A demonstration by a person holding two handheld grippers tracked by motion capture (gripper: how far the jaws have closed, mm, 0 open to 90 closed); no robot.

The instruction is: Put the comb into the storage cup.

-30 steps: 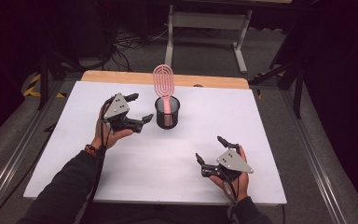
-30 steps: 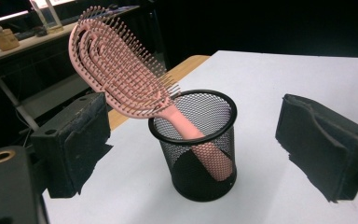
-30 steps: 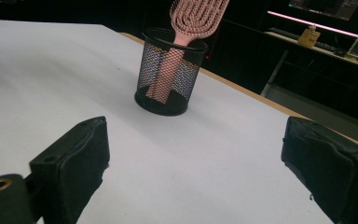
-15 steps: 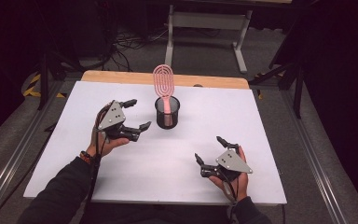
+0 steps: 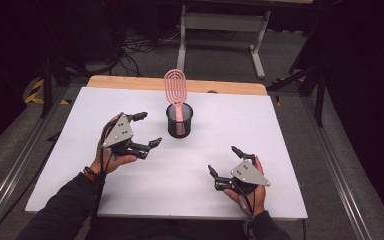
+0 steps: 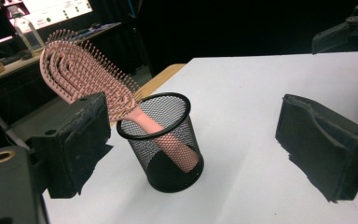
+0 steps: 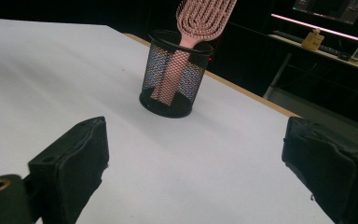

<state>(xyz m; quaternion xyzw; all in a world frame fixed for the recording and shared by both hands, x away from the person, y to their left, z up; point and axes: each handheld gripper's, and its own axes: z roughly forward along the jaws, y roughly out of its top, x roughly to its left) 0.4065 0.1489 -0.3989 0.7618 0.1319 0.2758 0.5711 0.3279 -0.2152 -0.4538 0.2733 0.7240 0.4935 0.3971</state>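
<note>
High view: a pink brush (image 5: 176, 92) stands handle-down in a black mesh cup (image 5: 179, 120) on a white table (image 5: 280, 130). The left gripper (image 5: 146, 129), jaws wide and empty, sits just left of the cup. The right gripper (image 5: 226, 161), also wide and empty, rests well apart, near the front edge.

Left gripper view: the cup (image 6: 168, 140) and leaning brush (image 6: 88, 74) sit between the wide jaws.

Right gripper view: the cup (image 7: 175, 74) stands farther off, beyond the wide jaws.
</note>
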